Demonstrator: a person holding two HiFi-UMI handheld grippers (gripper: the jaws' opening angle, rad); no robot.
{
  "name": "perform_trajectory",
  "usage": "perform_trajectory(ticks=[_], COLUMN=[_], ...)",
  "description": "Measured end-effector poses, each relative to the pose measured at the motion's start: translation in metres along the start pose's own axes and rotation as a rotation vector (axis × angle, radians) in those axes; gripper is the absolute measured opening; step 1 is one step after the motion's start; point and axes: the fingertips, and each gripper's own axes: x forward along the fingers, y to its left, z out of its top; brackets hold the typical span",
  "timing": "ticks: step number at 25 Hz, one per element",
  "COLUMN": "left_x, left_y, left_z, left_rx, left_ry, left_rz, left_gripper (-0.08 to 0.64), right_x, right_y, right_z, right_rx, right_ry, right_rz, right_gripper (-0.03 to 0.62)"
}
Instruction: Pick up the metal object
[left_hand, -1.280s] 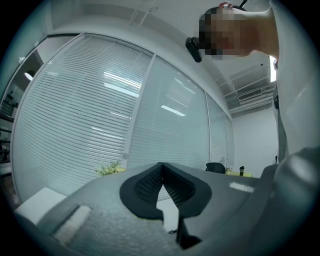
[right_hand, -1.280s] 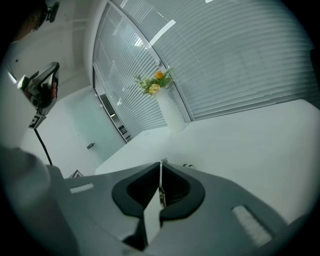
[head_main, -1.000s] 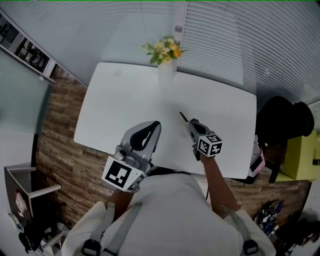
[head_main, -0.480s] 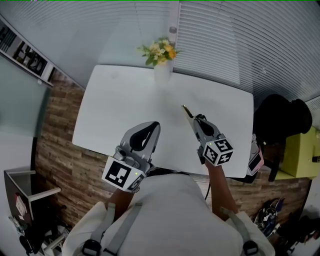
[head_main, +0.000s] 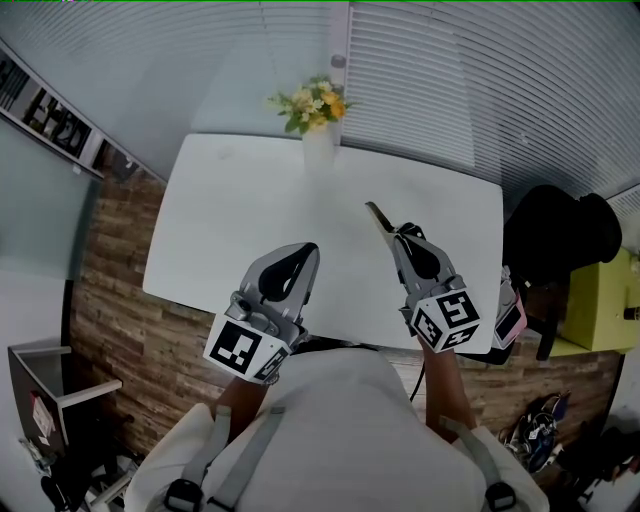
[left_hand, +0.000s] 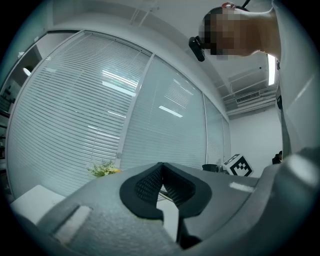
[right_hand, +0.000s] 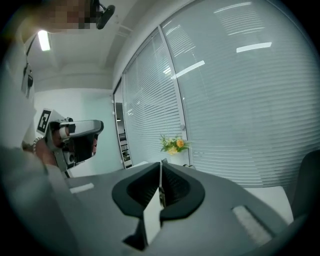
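Note:
The metal object (head_main: 377, 217) is a thin flat strip that sticks out ahead of my right gripper (head_main: 400, 232), whose jaws are shut on it above the white table (head_main: 240, 210). In the right gripper view the metal object (right_hand: 160, 181) shows edge-on, clamped between the black pads. My left gripper (head_main: 306, 252) hovers over the table's near edge, level, jaws shut with nothing in them. The left gripper view shows its pads (left_hand: 150, 181) meeting at the tip, with the right gripper's marker cube (left_hand: 236, 165) beyond.
A white vase of yellow flowers (head_main: 316, 110) stands at the table's far edge, before window blinds (head_main: 450, 70). A black chair (head_main: 560, 240) sits right of the table, a yellow cabinet (head_main: 600, 310) beyond it. A brick-pattern floor (head_main: 130, 300) lies to the left.
My right gripper has risen off the table with the metal strip in its jaws and rolled somewhat. The left gripper has stayed where it was.

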Motion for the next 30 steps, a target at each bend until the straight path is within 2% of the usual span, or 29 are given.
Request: perform_trajectory(ticks=[16,30], left_x=[0.003,0.006], left_y=[0.001,0.001], left_z=[0.001,0.005], left_rx=[0.002,0.012], left_ry=[0.001,-0.006], left_rz=[-0.011,-0.018], left_gripper=[0.003,0.003], right_x=[-0.047,-0.068], right_y=[0.020,0.027], right_z=[0.077,0.098], right_rx=[-0.159,-0.216], right_ry=[-0.100,-0.131], right_rz=[-0.068,-0.104], right_gripper=[0.009,0.011])
